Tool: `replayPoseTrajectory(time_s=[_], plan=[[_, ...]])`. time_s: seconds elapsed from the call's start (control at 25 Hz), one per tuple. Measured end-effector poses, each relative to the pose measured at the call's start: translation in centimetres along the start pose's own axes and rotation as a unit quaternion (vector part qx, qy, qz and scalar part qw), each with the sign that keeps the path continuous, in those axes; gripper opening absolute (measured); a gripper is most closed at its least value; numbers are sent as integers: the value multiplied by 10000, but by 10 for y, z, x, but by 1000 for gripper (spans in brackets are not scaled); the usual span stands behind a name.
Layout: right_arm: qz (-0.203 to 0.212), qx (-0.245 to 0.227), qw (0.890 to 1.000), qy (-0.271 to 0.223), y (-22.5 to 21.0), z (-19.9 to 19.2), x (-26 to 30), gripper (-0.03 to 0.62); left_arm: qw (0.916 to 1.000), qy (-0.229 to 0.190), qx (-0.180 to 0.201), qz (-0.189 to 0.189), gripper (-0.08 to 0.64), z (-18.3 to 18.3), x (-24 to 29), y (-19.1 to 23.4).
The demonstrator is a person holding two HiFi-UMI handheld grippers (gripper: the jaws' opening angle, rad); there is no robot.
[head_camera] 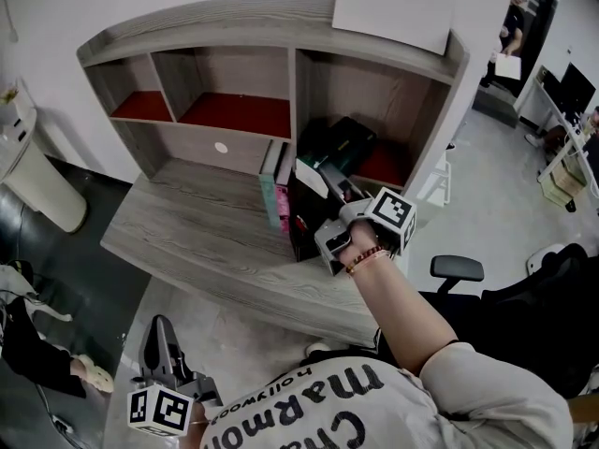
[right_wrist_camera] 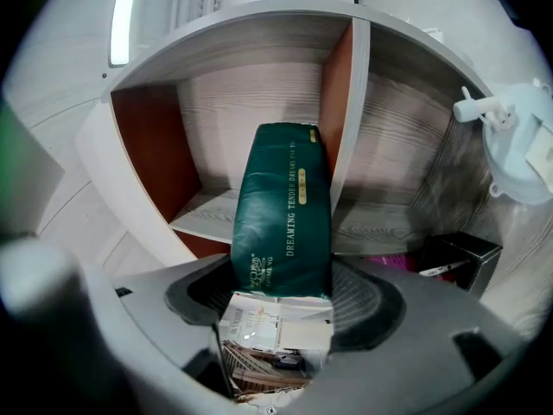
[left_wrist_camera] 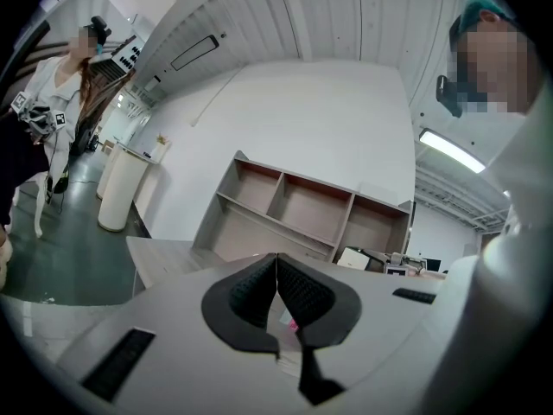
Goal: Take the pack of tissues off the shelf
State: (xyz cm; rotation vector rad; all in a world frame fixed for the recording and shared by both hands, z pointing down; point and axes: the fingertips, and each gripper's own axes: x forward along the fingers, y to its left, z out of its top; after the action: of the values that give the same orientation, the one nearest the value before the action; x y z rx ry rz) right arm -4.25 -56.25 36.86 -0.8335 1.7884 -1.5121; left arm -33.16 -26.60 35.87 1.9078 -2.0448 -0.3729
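A dark green soft plastic pack of tissues [right_wrist_camera: 283, 206] lies in the right compartment of the grey wooden shelf [head_camera: 215, 19]. Its long axis runs straight away from the right hand-held gripper [right_wrist_camera: 282, 294], which pinches its near end. The left hand-held gripper [left_wrist_camera: 276, 296], pressed together and empty, is well apart.

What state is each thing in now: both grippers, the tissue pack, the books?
right gripper: shut on the pack of tissues.
pack of tissues: gripped at its near end, far end inside the shelf's right compartment.
left gripper: shut, empty, away from the shelf.
books: upright on the desk.
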Motion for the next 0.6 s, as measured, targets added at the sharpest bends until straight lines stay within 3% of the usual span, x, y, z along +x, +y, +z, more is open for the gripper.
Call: replayPoseTrajectory(time_s=[0.6], plan=[[-133,-287,9985,445,-2,-36,-54,328,9988,93,10,-490,17,-9,2,-21]])
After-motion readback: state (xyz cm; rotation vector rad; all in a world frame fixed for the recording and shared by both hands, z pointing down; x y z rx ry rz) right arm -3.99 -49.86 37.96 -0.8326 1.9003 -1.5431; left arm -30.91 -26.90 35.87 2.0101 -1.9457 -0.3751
